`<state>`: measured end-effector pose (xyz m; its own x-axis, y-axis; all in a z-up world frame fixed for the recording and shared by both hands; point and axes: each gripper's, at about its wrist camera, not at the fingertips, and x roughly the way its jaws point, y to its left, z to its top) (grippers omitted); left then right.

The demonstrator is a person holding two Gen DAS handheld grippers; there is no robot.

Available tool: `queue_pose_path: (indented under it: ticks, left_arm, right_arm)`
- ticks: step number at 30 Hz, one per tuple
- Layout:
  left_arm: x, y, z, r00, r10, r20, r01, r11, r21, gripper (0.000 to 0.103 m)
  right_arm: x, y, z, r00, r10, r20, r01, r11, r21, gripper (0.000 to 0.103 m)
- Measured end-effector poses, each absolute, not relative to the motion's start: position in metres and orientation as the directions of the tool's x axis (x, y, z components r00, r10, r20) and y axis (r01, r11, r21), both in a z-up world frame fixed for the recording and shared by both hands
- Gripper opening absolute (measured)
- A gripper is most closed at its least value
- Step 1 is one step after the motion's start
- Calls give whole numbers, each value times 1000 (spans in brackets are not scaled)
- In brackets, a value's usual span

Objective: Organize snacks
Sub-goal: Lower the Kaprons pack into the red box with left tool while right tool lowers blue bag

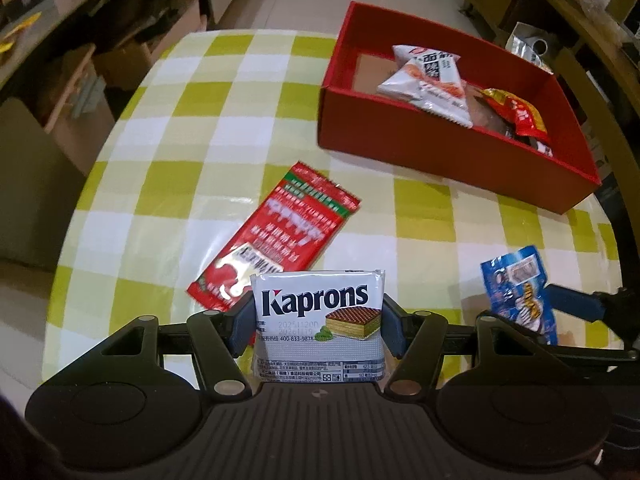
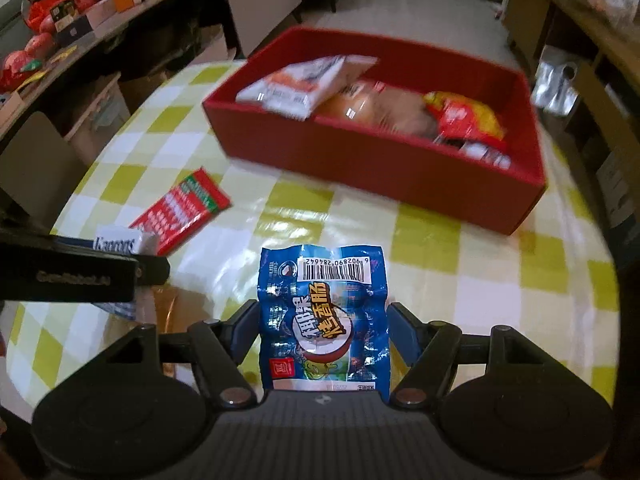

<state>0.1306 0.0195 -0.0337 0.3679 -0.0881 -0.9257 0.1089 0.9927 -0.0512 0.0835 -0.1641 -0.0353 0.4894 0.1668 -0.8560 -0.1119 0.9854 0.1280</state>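
Note:
My left gripper (image 1: 316, 320) is shut on a white Kaprons wafer pack (image 1: 316, 308), which stands upright between its pads above the table. On the cloth just beyond it lies a red snack packet (image 1: 276, 240). My right gripper (image 2: 324, 320) is shut on a crinkled blue snack packet (image 2: 324, 312), lifted off the cloth. The left wrist view shows that blue packet (image 1: 520, 292) low at the right. A red open box (image 1: 440, 148) (image 2: 380, 164) sits farther back and holds white packets (image 2: 304, 84), a bun (image 2: 360, 104) and a red-yellow packet (image 2: 464, 116).
The round table wears a green-and-white checked cloth (image 1: 200, 140). The left gripper's arm (image 2: 80, 276) crosses the left of the right wrist view. Shelves with boxes (image 2: 100, 4) run along the left, and furniture and a silver bag (image 2: 556, 84) stand at the right.

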Motion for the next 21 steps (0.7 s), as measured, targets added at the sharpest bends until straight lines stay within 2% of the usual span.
queue_pose_path:
  ticks: [7,21]
  left_arm:
    - [140,-4,-19,432,-88,-898,133,991,-34,69]
    - [180,-39,7,494,-154,-856,143,985,-95,69]
  right_arm:
    - [95,-182,-19,540,152,-828,-73,988,134,77]
    - [129,-209,5,620,119,-776,-16,990,138,77]
